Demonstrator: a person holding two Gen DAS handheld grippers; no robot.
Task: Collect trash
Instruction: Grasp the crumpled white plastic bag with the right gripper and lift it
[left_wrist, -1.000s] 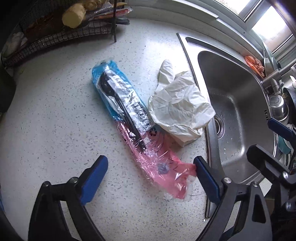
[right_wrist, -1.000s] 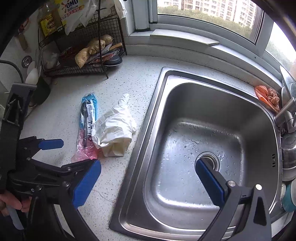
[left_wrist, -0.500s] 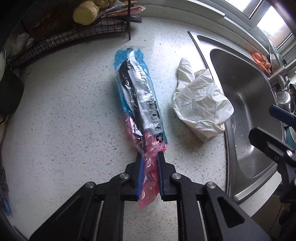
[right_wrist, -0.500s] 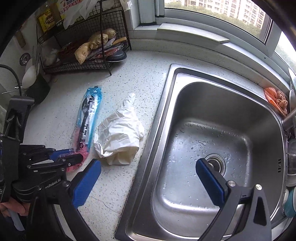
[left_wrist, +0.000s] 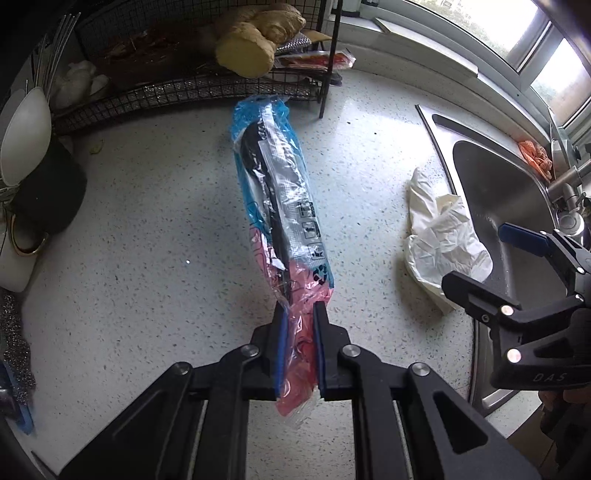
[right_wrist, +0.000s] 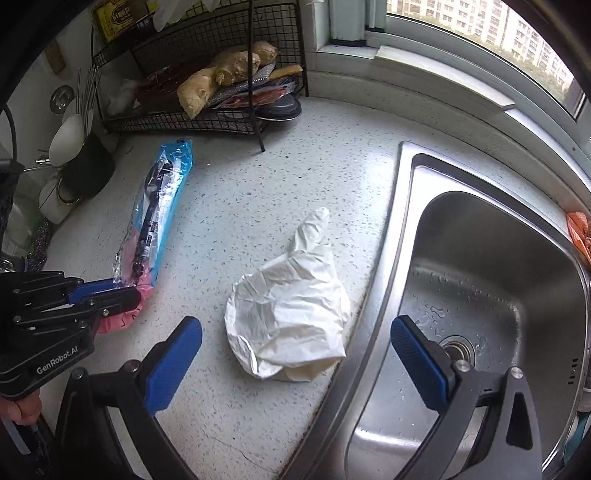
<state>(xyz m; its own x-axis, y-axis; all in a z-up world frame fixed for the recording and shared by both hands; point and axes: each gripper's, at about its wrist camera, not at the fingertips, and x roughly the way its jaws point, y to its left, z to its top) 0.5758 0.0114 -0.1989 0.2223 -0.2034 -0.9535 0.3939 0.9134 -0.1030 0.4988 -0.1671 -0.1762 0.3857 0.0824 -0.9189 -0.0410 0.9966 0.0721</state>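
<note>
A long blue and pink plastic wrapper (left_wrist: 280, 206) with black cutlery inside hangs over the speckled counter. My left gripper (left_wrist: 298, 314) is shut on its pink end, and its blue end points toward the wire rack. The right wrist view shows the same wrapper (right_wrist: 159, 218) and the left gripper (right_wrist: 110, 291) at the left edge. A crumpled white glove (right_wrist: 291, 306) lies on the counter beside the sink. My right gripper (right_wrist: 295, 350) stands open just above the near end of the glove, its blue pads (right_wrist: 173, 362) wide apart with nothing gripped. The glove (left_wrist: 439, 236) also shows in the left wrist view.
A steel sink (right_wrist: 491, 295) fills the right side, its rim close to the glove. A black wire rack (right_wrist: 207, 92) with ginger and packets stands at the back. A dark utensil holder (right_wrist: 85, 170) and white cup sit at the left. An orange cloth (right_wrist: 580, 232) lies behind the sink.
My left gripper closed on the wrapper's pink end and lifted it, dragging it left away from the glove. My right gripper moved left from over the sink to the glove.
</note>
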